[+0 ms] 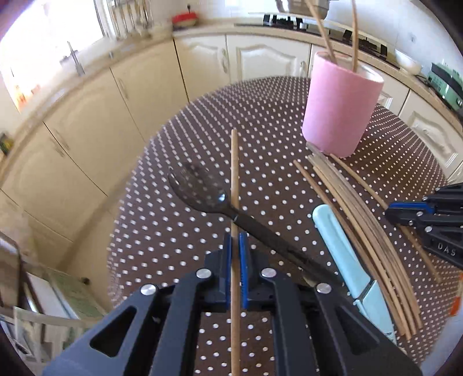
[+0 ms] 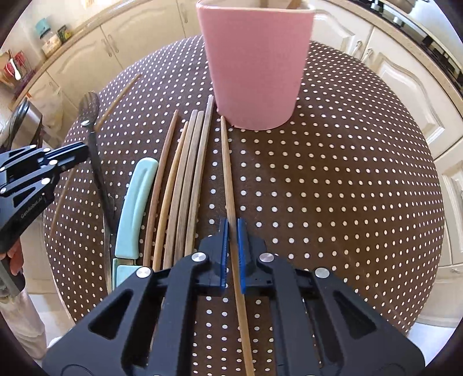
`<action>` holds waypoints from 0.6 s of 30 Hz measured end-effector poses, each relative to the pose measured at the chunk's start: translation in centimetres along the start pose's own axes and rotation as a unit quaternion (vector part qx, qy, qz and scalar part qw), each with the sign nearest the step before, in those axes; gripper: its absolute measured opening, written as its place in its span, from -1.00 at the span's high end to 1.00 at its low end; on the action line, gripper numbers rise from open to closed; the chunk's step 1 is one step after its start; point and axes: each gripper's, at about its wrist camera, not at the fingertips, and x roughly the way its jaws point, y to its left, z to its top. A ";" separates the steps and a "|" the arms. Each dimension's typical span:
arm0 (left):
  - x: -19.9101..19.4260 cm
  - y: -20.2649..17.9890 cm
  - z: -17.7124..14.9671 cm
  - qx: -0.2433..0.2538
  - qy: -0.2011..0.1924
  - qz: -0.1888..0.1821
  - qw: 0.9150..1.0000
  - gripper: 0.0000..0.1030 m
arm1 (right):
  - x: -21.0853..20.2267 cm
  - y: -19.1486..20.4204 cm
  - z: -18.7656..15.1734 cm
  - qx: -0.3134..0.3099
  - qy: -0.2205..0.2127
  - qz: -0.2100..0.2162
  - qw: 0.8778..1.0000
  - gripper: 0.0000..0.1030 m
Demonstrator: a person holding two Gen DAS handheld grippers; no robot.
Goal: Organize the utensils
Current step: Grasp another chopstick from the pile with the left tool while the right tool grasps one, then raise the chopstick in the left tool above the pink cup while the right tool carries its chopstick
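My left gripper [image 1: 235,240] is shut on a wooden chopstick [image 1: 234,179], lifted above the dotted table. A black fork [image 1: 202,191] lies under it. My right gripper [image 2: 231,228] is shut on another wooden chopstick [image 2: 227,173] that lies on the cloth, its far tip near the pink cup [image 2: 254,63]. The pink cup [image 1: 341,107] stands at the table's far side with two chopsticks standing in it. Several more chopsticks [image 2: 185,179] lie side by side left of the right gripper. A light blue knife [image 2: 136,202] lies beside them.
The round table [image 2: 332,173] has a brown cloth with white dots. Cream kitchen cabinets [image 1: 101,115] and a counter curve around behind it. A stove [image 1: 303,24] sits on the far counter. A person's hand [image 2: 14,260] holds the left gripper's handle.
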 end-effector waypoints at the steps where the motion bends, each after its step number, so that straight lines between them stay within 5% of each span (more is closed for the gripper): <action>1: -0.8 -0.4 -0.5 0.006 -0.014 0.024 1.000 0.89 | -0.2 -0.1 -0.2 0.003 -0.008 0.002 1.000 0.87; 5: -2.7 -2.3 -1.1 0.039 -0.060 0.093 0.993 0.89 | -1.5 -0.6 -2.5 0.012 -0.030 0.008 0.999 0.88; 9: -4.0 -3.2 -0.9 0.032 -0.080 0.073 0.994 0.89 | -3.5 -1.6 -6.0 0.028 -0.058 0.021 0.998 0.88; 13: -4.4 -2.6 -1.1 0.021 -0.115 0.100 0.988 0.89 | -5.1 -2.5 -7.2 0.044 -0.086 0.035 0.995 0.88; 18: -4.4 -5.1 -0.9 0.046 -0.123 0.075 0.988 0.89 | -6.2 -3.8 -7.7 0.062 -0.107 0.047 0.991 0.88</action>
